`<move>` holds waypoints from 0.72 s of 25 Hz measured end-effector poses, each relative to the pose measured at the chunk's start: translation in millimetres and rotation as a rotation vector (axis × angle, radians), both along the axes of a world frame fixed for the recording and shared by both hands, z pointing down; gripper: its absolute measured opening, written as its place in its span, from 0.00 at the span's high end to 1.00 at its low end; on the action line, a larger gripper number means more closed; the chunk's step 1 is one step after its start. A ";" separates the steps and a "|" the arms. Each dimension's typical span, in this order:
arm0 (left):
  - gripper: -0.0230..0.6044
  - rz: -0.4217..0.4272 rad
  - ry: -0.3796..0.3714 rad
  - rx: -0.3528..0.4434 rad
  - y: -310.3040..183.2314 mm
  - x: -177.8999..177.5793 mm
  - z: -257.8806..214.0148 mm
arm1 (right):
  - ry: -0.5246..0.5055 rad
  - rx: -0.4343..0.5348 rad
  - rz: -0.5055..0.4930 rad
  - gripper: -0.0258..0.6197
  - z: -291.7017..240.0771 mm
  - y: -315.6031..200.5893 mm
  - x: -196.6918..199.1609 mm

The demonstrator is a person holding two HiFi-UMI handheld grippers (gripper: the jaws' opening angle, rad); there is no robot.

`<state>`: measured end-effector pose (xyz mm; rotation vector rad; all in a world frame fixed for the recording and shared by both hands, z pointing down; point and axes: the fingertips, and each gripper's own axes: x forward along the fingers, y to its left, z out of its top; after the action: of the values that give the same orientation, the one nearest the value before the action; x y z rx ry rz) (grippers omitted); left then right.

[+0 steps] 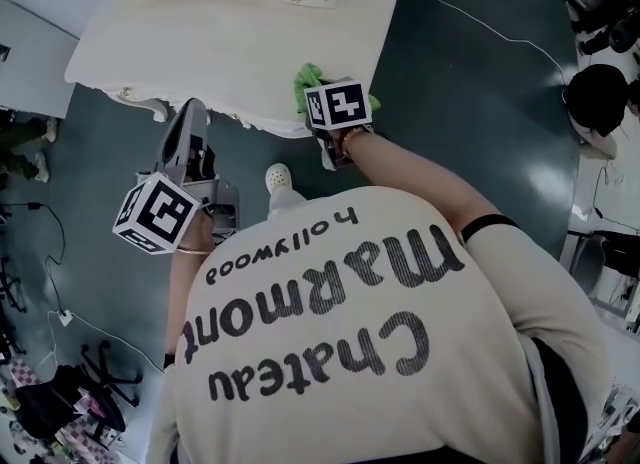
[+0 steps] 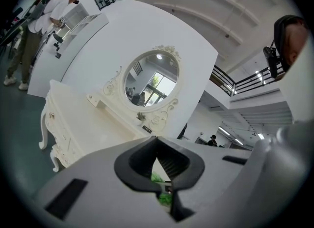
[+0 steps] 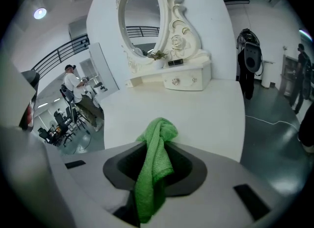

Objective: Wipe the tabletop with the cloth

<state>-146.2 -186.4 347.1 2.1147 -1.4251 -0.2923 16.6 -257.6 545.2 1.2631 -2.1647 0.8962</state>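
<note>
The white dressing table's top (image 1: 230, 42) fills the upper left of the head view. My right gripper (image 1: 320, 94) hangs at its front edge, shut on a bunched green cloth (image 1: 308, 80). In the right gripper view the cloth (image 3: 156, 148) droops between the jaws of that gripper (image 3: 153, 178), with the tabletop (image 3: 196, 114) just beyond. My left gripper (image 1: 190, 120) is off the table, over the floor at its front left, jaws shut with nothing held. In the left gripper view, that gripper (image 2: 159, 173) points at the table (image 2: 83, 119), and a sliver of the green cloth (image 2: 164, 198) shows through the gap.
An oval mirror (image 3: 142, 15) in a carved frame stands at the table's back over a small drawer shelf (image 3: 184, 79). A cable (image 1: 490, 27) runs over the dark floor at the right. A seated person (image 1: 600, 97) is far right; office chairs (image 1: 60, 392) stand lower left.
</note>
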 end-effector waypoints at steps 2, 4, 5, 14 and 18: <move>0.95 0.007 0.000 0.001 7.0 9.5 0.3 | 0.001 0.000 0.009 0.78 -0.4 6.4 11.2; 0.95 0.012 0.000 0.003 12.5 16.8 0.6 | 0.003 0.003 0.019 0.78 -0.4 11.3 20.3; 0.95 0.013 0.000 0.005 14.5 19.7 1.0 | 0.003 0.004 0.024 0.79 -0.3 12.9 24.2; 0.95 0.006 0.007 -0.004 42.2 33.3 11.9 | 0.010 0.047 0.044 0.79 1.6 27.6 48.3; 0.95 -0.008 0.007 -0.018 53.9 32.3 15.4 | 0.028 0.063 0.040 0.79 3.4 36.3 55.9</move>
<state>-113.9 -132.5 362.5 2.0923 -1.4270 -0.2882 72.5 -221.3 548.6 1.3456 -2.1677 0.8272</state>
